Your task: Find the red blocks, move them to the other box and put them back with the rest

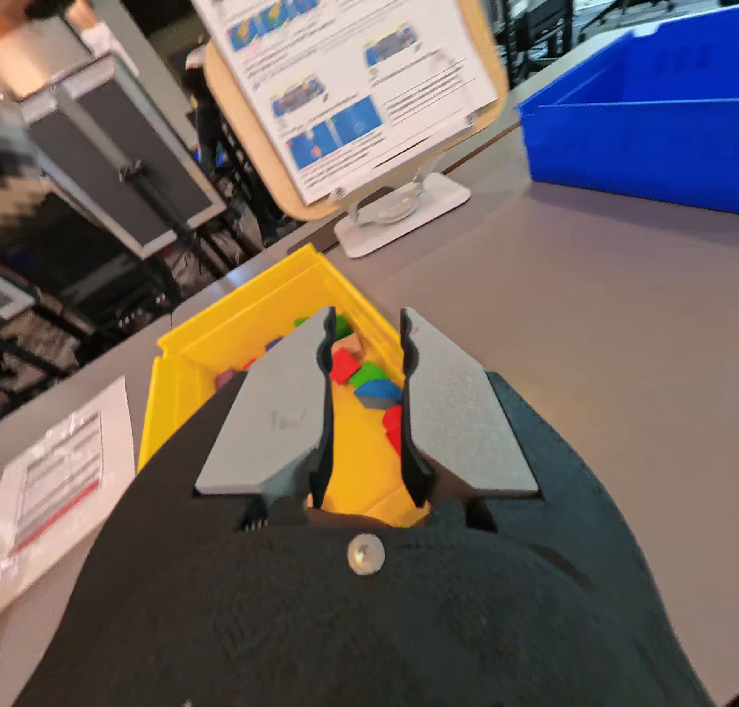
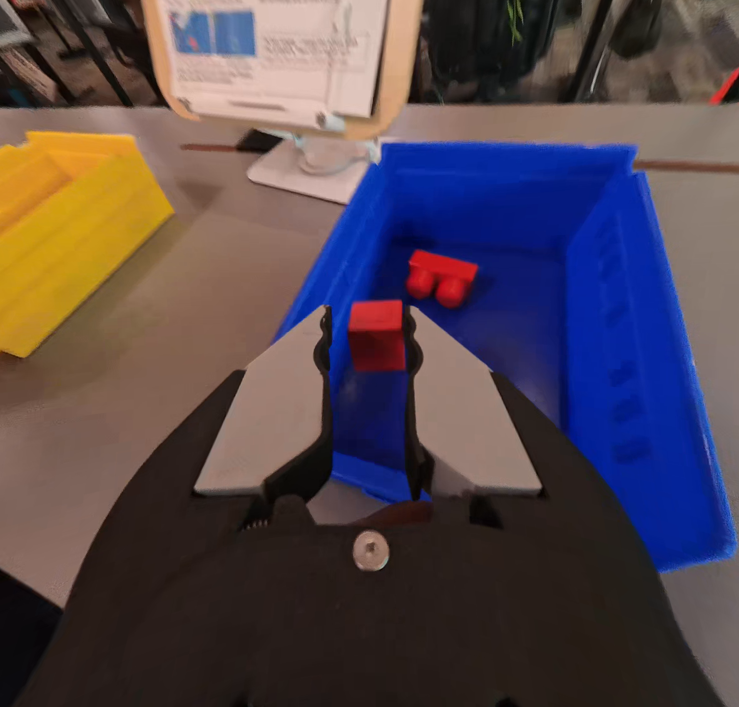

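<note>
Grey tabletop (image 2: 160, 368), document stand (image 2: 276, 48) at the back, yellow box (image 1: 240, 328) w/ mixed blocks, blue box (image 2: 600, 328) opposite. Right gripper (image 2: 367, 320) sits over the blue box; red block (image 2: 376, 334) is between its fingertips, touching 1 pad, a gap at the other, so can't tell if gripped or let go. 1 red piece (image 2: 442, 278) lies inside. Left gripper (image 1: 367, 320) is released, over the yellow box, near a red cube (image 1: 344, 365). Blocks look light, stiff, smooth: pinch flat opposite faces, mid-height.
</note>
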Motion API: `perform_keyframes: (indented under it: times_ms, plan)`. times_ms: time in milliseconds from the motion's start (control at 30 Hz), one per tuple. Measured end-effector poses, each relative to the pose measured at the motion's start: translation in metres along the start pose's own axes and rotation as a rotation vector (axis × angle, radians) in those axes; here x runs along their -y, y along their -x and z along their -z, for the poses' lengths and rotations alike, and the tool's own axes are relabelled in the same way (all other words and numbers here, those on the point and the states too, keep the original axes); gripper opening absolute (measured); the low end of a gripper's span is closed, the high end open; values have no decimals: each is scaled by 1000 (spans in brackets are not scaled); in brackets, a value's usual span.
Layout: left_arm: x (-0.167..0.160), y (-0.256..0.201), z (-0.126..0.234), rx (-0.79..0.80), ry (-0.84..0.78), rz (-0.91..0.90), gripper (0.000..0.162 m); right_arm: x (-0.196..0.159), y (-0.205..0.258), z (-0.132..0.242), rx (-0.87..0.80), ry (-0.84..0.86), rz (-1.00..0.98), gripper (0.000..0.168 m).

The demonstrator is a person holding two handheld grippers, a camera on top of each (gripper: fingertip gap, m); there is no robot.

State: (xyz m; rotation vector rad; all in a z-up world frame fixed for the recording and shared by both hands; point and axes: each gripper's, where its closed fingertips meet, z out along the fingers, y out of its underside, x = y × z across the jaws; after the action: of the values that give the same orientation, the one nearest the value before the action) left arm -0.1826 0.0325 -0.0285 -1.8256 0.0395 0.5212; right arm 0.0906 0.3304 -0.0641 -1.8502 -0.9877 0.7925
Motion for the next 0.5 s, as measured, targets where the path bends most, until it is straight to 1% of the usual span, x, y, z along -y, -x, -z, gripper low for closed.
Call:
perform_keyframes:
  times_ms: [100,167,267,400,500]
  plan:
    - [-18,24,0,26,44,76,35,-9,-9,-9,-29,42,-1,44]
    - [-24,27,0,16,57,104,38,1,2,-5,3,2,17,45]
    - [-31,32,-6,22,72,93,38,20,21,6,53,-84,42,45]
    - [-56,31,-30,-46,144,138,37,19,33,9,71,-75,77,45]
    - [-76,27,-53,-146,212,223,39,20,36,7,57,-79,93,45]
